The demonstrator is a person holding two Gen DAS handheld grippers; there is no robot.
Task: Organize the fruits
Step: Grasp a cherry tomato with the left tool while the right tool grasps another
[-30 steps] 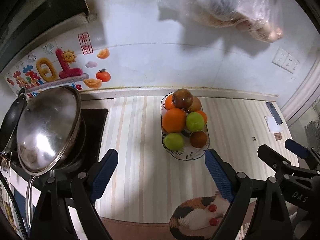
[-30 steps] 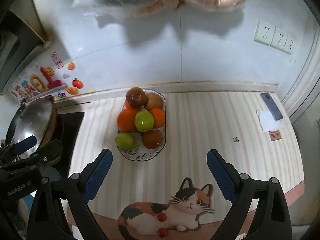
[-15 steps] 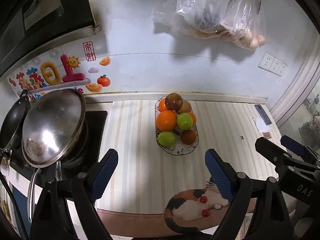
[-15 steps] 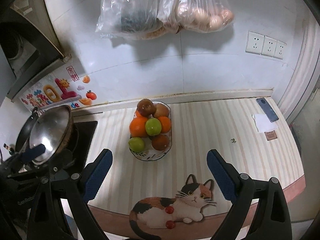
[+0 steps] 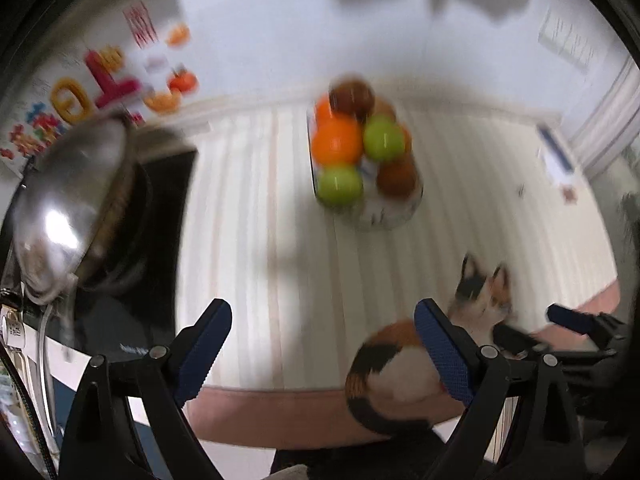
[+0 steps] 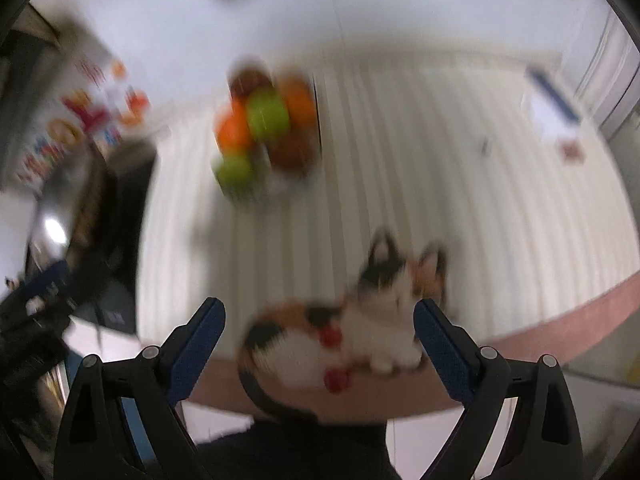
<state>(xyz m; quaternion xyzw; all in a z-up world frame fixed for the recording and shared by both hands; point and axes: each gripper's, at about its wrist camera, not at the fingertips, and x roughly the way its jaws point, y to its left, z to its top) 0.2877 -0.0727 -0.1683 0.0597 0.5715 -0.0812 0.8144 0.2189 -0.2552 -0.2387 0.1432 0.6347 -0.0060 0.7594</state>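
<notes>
Both grippers hang above the bench and point down at it. Left gripper (image 5: 322, 344) has its blue pads far apart in the lower part of the left wrist view; its jaws have just been opening a little more, and nothing is between them, only the striped bench (image 5: 256, 240) below. Right gripper (image 6: 318, 344) is also wide apart in the lower part of its own view, and it holds nothing; behind its gap lies the cat picture (image 6: 344, 332) printed on the bench mat.

Both views are blurred. The fruit bowl (image 5: 384, 216) stands on the bench in the upper middle of the left wrist view, well apart from both grippers. In it I see an orange (image 5: 336, 140), two green fruits (image 5: 383, 138) (image 5: 340, 185), and brownish fruits, one on top (image 5: 352, 94) and one at the lower right (image 5: 396, 178). In the right wrist view the same pile shows in the upper left of centre.

At the left edge of the left wrist view a shiny metal lid (image 5: 68, 204) sits on a pan on the dark stove (image 5: 160, 248). Colourful stickers (image 5: 104, 88) are on the white wall at upper left.
</notes>
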